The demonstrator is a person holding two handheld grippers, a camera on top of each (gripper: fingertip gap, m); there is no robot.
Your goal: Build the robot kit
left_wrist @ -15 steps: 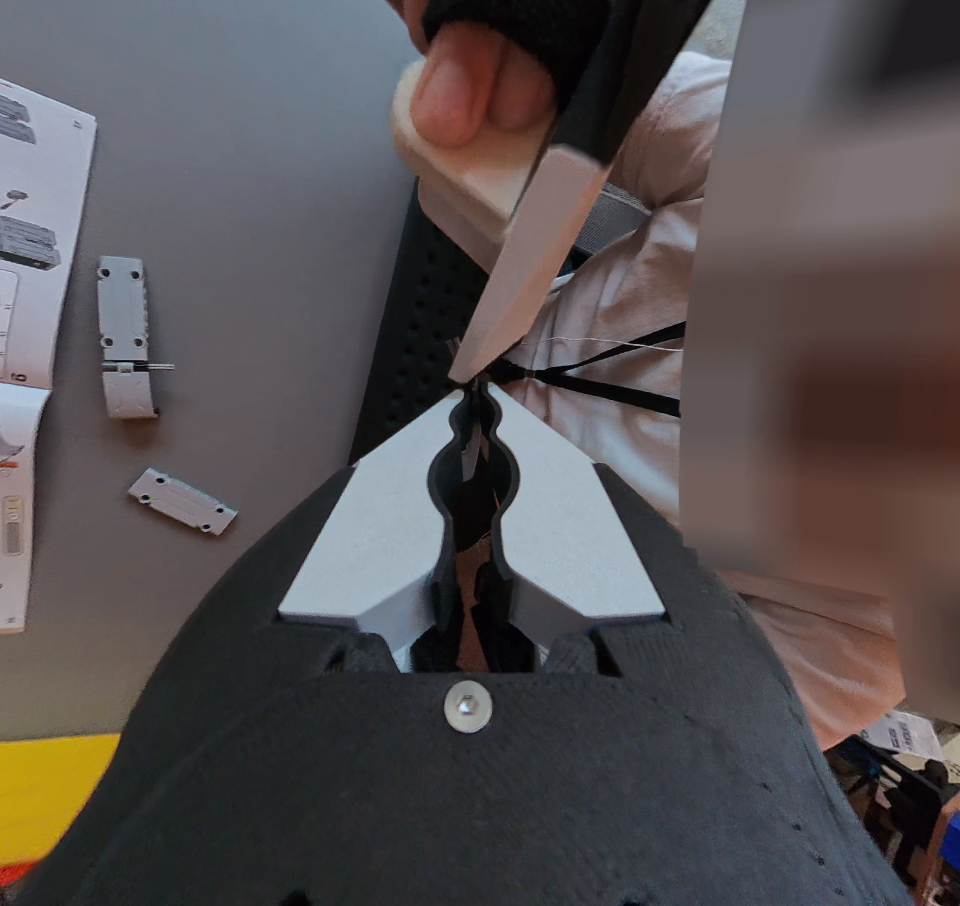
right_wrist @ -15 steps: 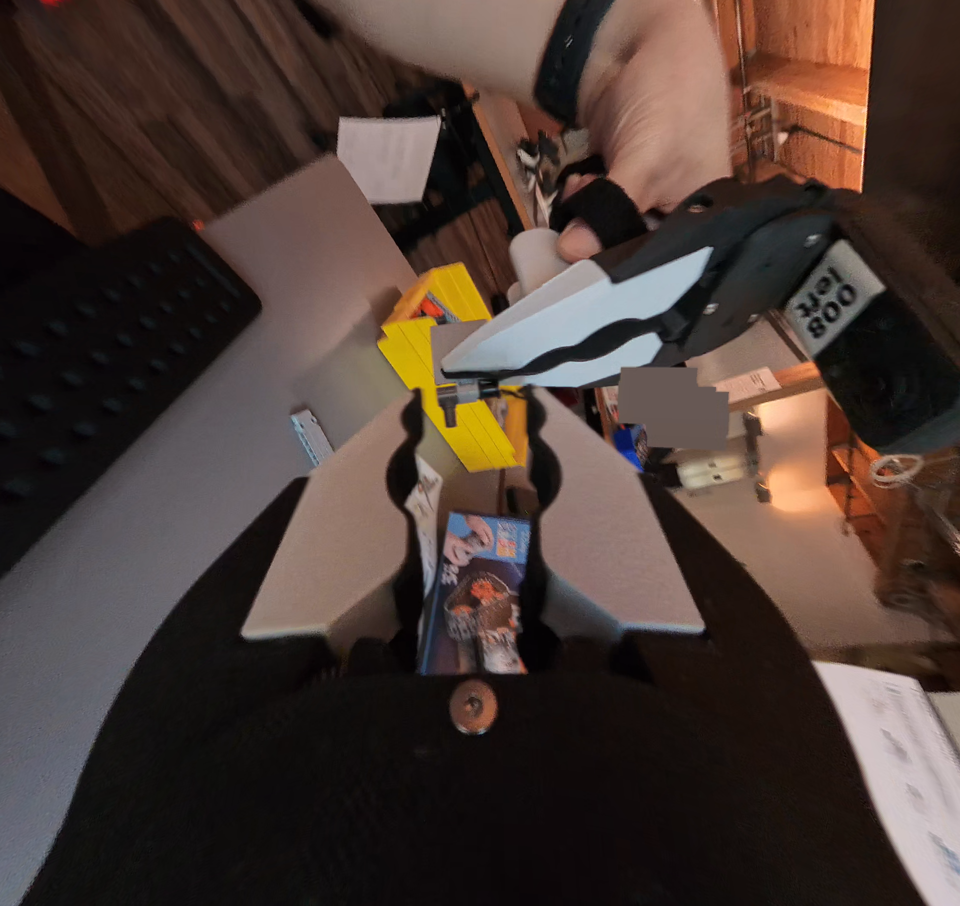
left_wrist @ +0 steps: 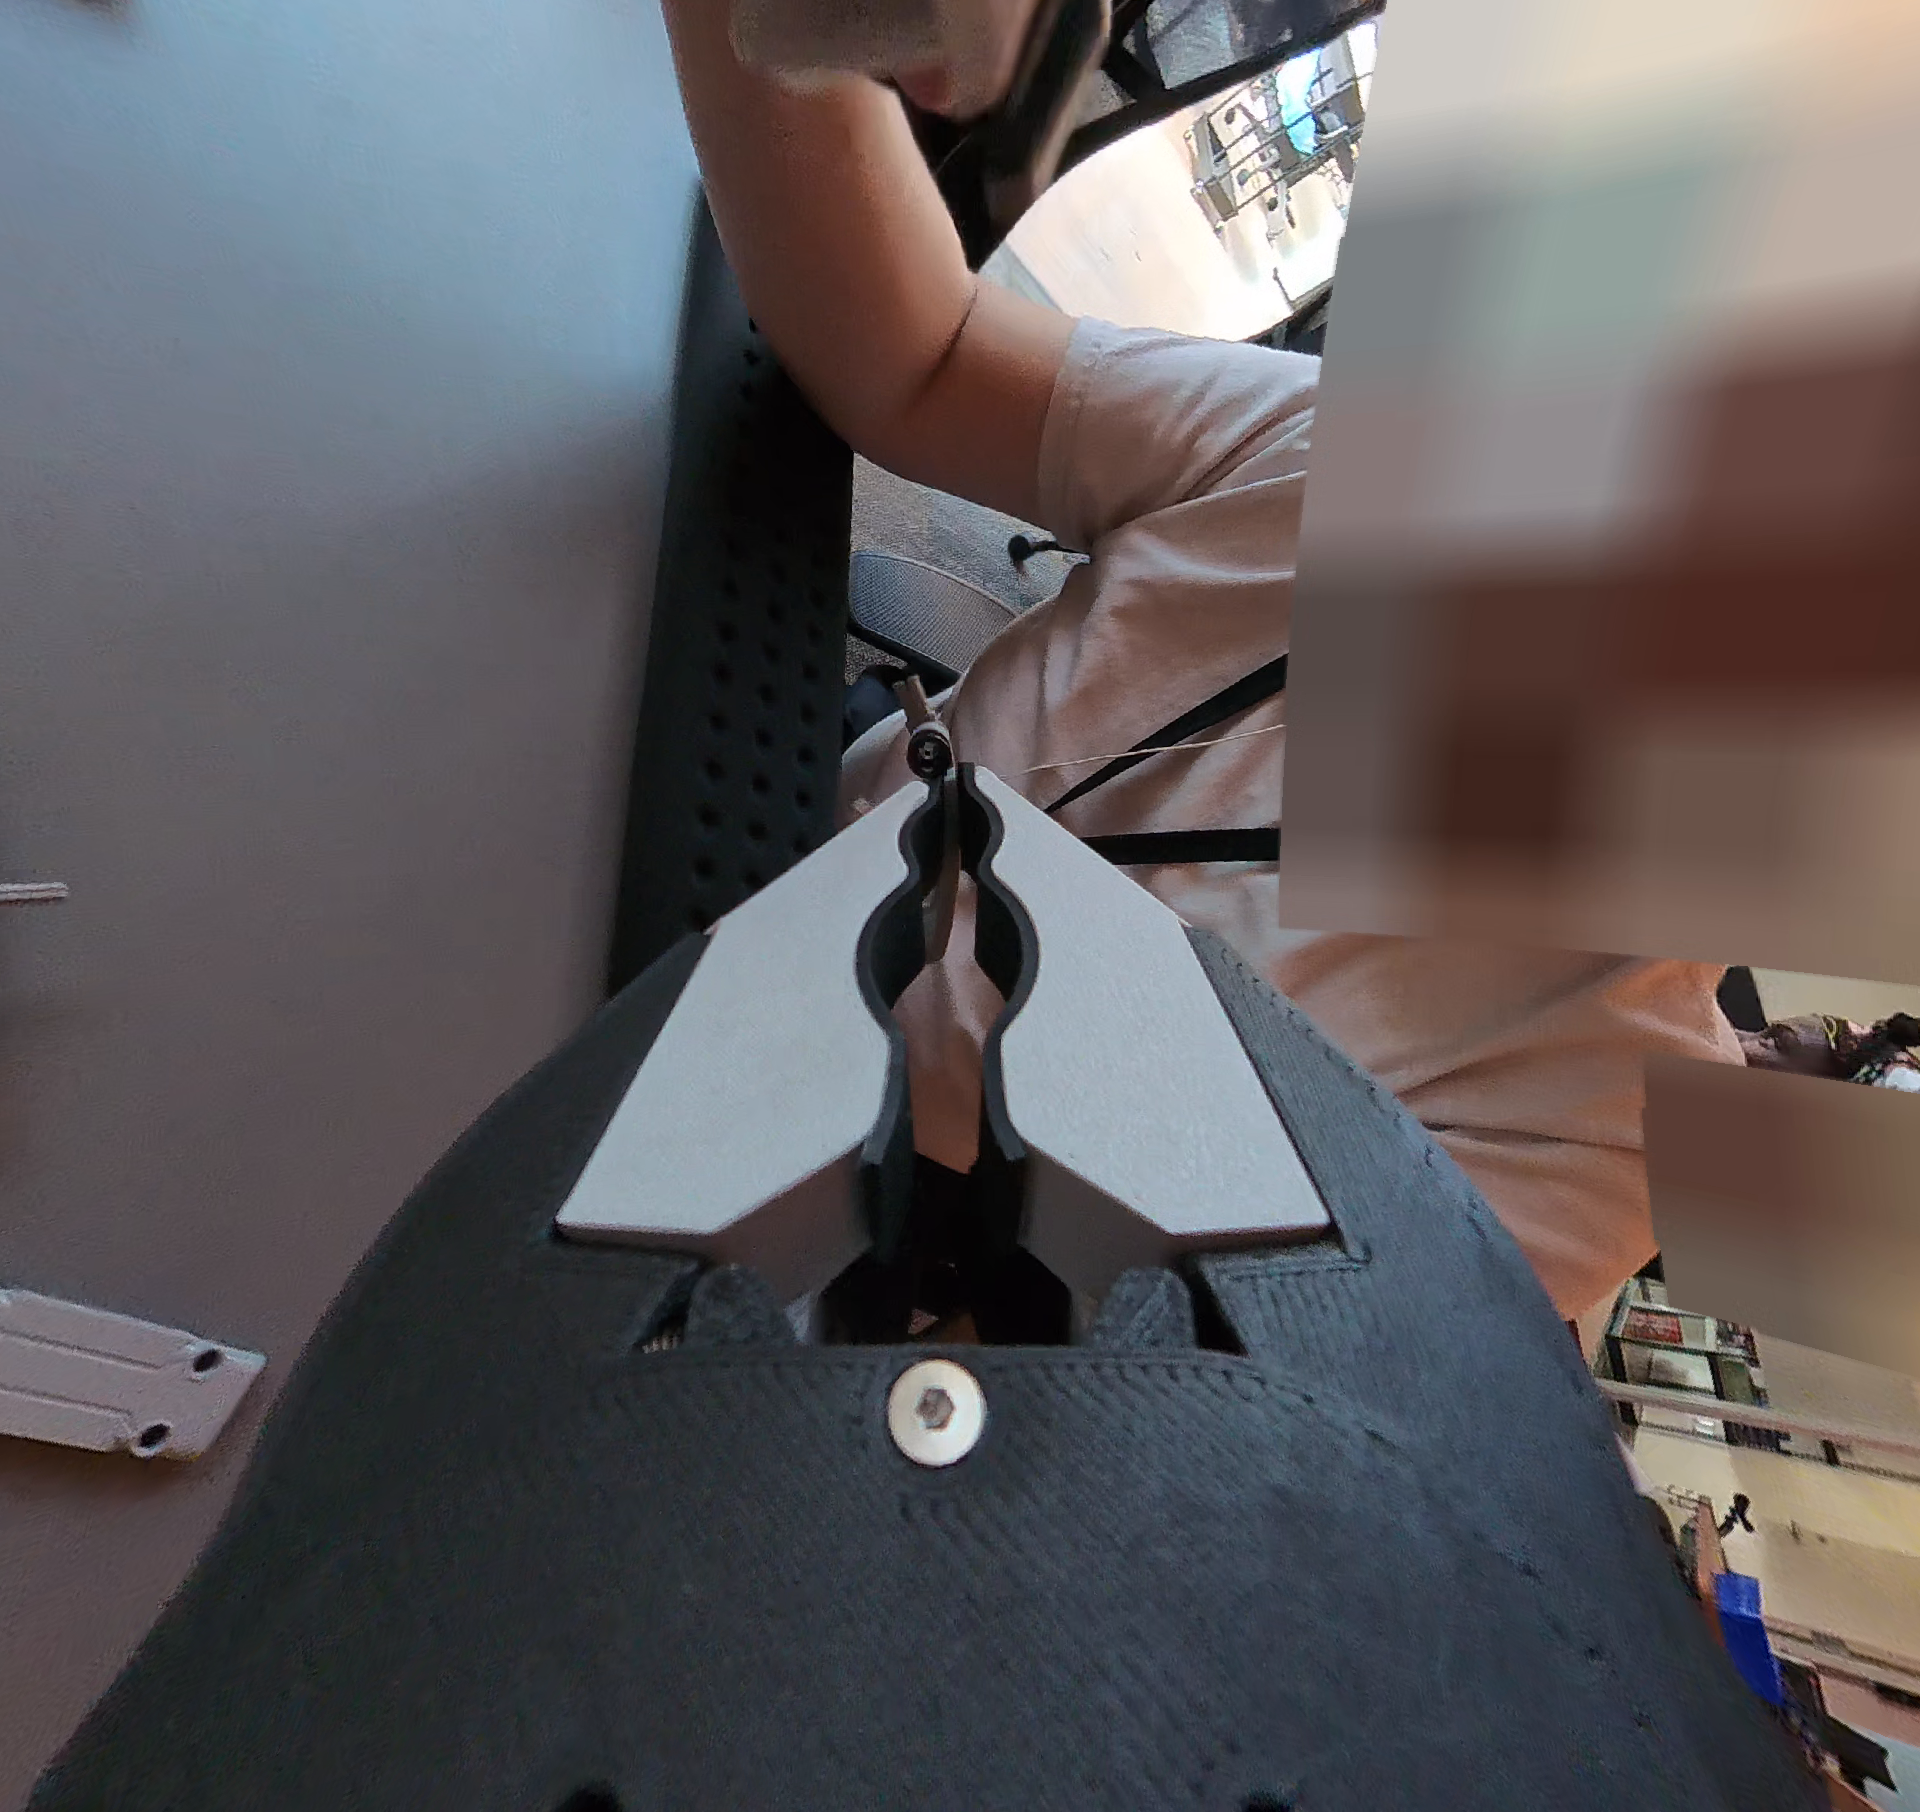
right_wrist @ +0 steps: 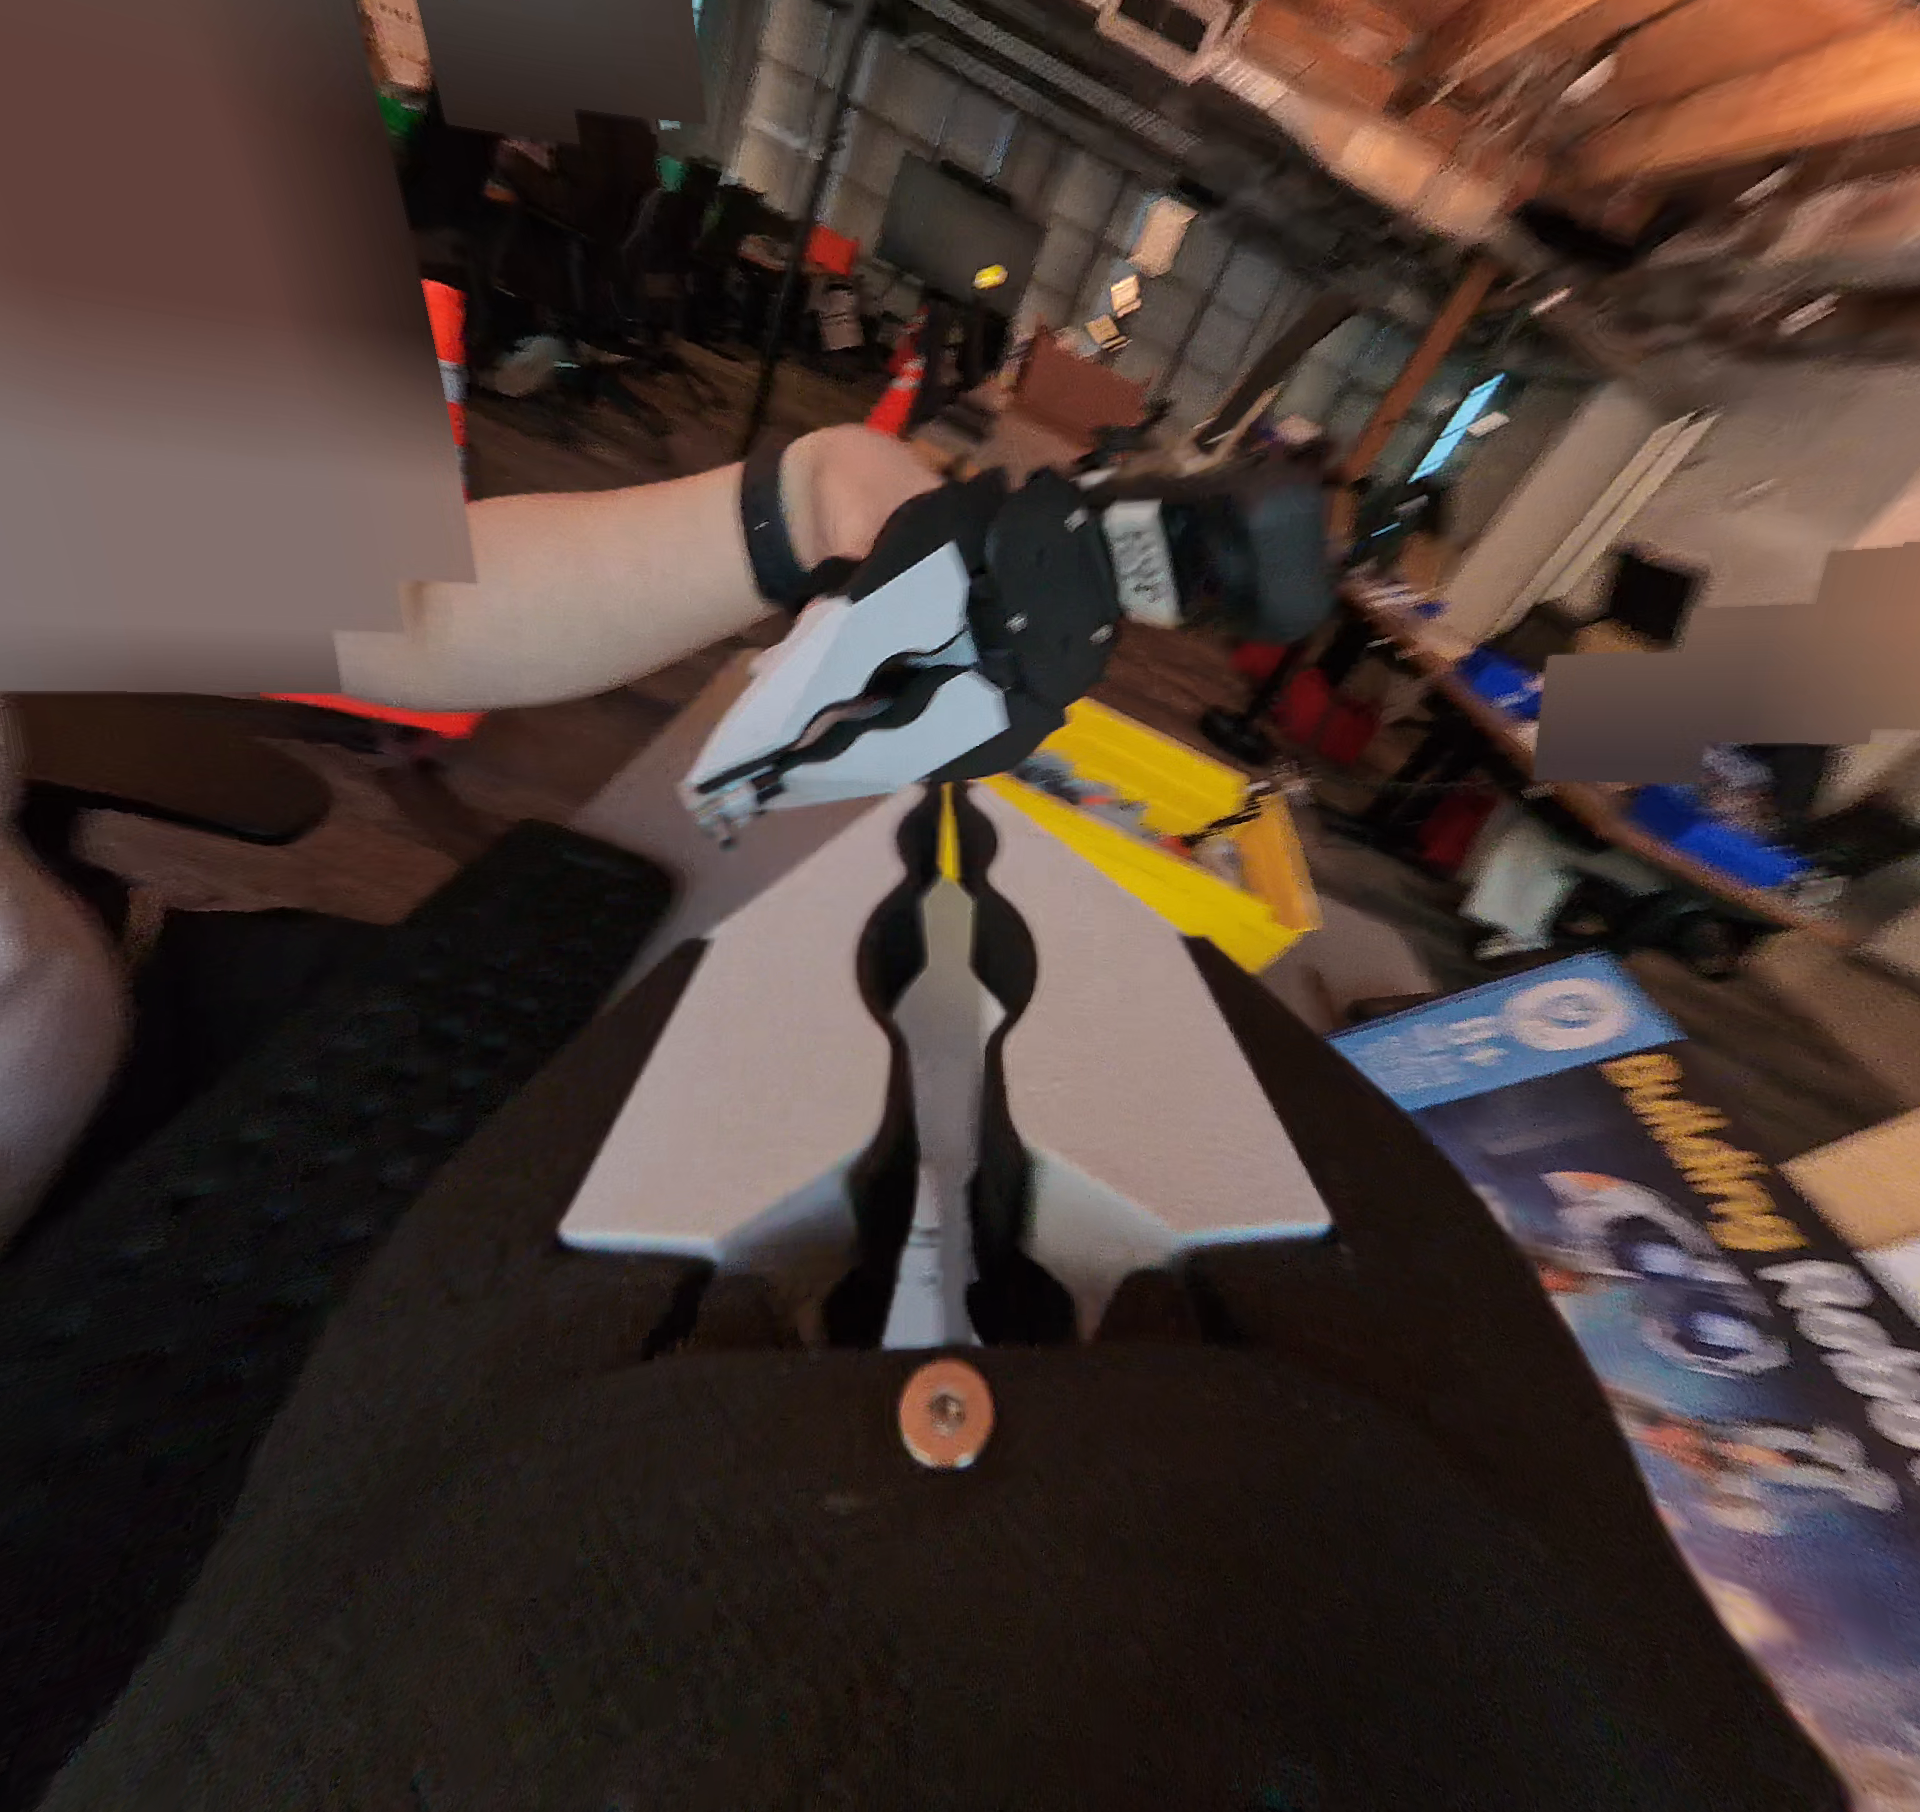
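Observation:
My left gripper (left_wrist: 948, 777) is shut on a small thin grey part with a black pin (left_wrist: 928, 752) sticking out past its tips. It is held in the air over the table's near edge. In the right wrist view the left gripper (right_wrist: 727, 794) shows ahead and to the left, with the small grey part (right_wrist: 717, 815) at its tips. My right gripper (right_wrist: 948, 806) sits lower and to the right of it, apart from it. Its jaws are together and I see nothing between them.
A flat grey plate piece (left_wrist: 104, 1367) lies on the grey table (left_wrist: 312, 515). A black perforated mat (left_wrist: 748, 619) lines the table edge by the person's arm. A yellow tray (right_wrist: 1164, 827) and a blue box (right_wrist: 1662, 1191) lie beyond the right gripper. One gripper's finger ends stand about 9 centimetres off the other's.
The right gripper has drawn back from the left gripper's tips and closed. It is gone from the left wrist view. The left gripper has swung up, still holding the small part.

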